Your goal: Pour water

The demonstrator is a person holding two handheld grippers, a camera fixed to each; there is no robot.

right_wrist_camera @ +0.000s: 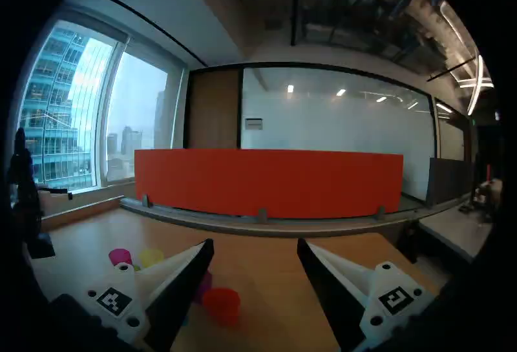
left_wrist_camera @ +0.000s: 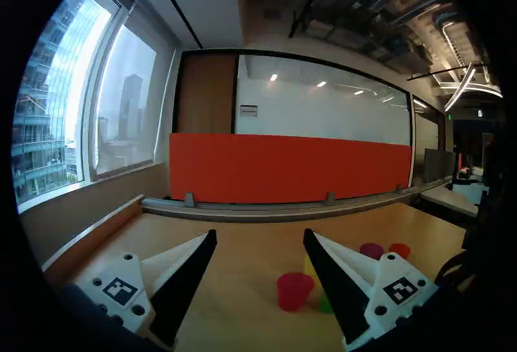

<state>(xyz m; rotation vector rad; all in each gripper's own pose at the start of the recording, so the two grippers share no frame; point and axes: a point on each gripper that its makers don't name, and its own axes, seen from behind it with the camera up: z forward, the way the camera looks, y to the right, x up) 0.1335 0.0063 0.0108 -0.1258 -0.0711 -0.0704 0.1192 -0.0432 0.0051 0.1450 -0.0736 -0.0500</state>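
Left gripper [left_wrist_camera: 258,234] is spread wide and empty, held over the desk [left_wrist_camera: 245,252]. Red cup [left_wrist_camera: 295,290] stands between its fingers, close by the right one, with the yellow cup [left_wrist_camera: 309,265] just behind and the purple cup [left_wrist_camera: 371,250] past the right finger. Right gripper [right_wrist_camera: 254,243] is also spread and empty. Pink cup [right_wrist_camera: 120,256] sits outside its left finger, orange-red cup [right_wrist_camera: 221,305] between the fingers, nearer the left. Looks like pre-grasp, jaws wide to take a cup. Can't tell which cup holds water.

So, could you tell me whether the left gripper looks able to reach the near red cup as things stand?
Probably yes: the left gripper is open and the near red cup stands ahead between its fingers, unobstructed. A yellow cup sits close behind.
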